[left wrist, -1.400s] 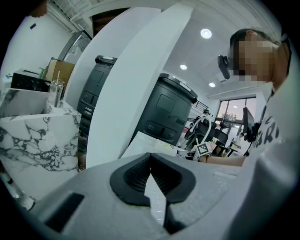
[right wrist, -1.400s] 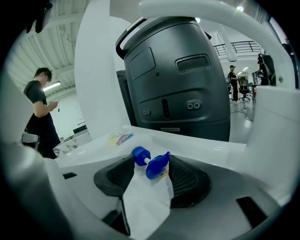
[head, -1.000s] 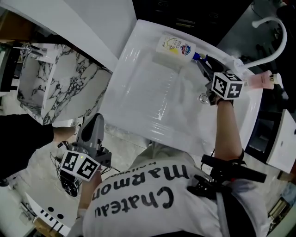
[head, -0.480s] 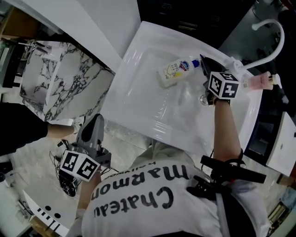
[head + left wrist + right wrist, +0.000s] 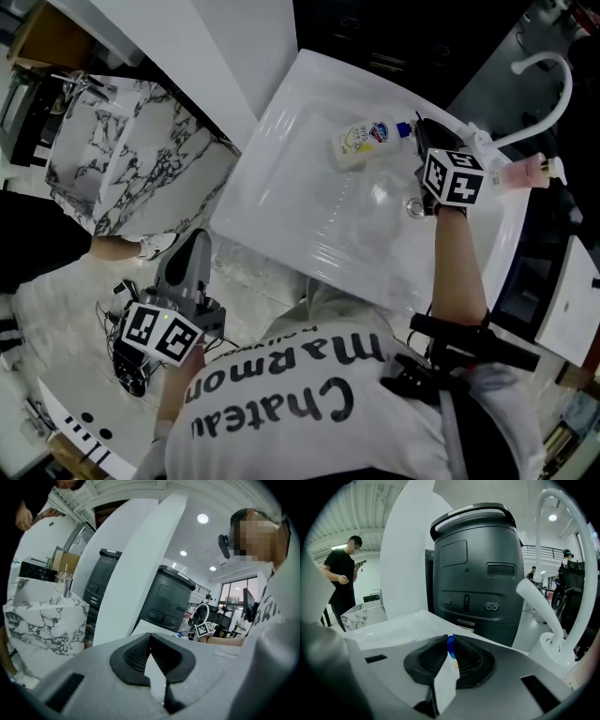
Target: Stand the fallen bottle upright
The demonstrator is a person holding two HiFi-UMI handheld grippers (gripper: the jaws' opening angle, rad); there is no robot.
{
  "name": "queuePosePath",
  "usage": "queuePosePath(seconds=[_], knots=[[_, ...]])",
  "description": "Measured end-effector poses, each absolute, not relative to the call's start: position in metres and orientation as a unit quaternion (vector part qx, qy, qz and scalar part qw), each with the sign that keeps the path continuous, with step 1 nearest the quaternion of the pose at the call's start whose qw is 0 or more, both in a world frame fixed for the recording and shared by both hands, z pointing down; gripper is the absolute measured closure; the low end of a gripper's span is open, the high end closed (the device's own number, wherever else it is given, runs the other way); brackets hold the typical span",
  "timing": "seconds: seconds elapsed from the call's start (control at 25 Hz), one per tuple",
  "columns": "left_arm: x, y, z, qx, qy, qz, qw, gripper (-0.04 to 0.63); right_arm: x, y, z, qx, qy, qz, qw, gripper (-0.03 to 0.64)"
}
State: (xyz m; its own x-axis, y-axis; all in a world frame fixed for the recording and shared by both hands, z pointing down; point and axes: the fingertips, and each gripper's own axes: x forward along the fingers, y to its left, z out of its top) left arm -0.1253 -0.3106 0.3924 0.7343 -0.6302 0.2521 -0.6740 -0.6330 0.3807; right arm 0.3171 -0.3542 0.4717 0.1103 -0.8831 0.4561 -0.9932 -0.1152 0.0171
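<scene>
Both tools are sitting shut, left tool [image 5: 150, 640] empty, right tool [image 5: 450, 641] just closing on the bottle's [image 5: 361, 142] cap [image 5: 404, 128], drawing it inward from the sink's [image 5: 281, 178] far rim.

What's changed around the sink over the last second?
The right tool has just been closing its jaws and now pinches the blue cap of the white-and-yellow plastic bottle, which has come from the white sink's far rim into the basin, not yet upright. The left tool stays shut and empty; the pink bottle is unmoved.
</scene>
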Motion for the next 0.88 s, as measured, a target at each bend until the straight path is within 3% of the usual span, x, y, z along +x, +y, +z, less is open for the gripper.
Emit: queuePosePath(seconds=[0.88], knots=[[-0.169,-0.292,0.376,0.891,-0.394,0.002,0.228,0.581,0.325,-0.381,0.38,0.793,-0.569,0.078,0.203,0.57]])
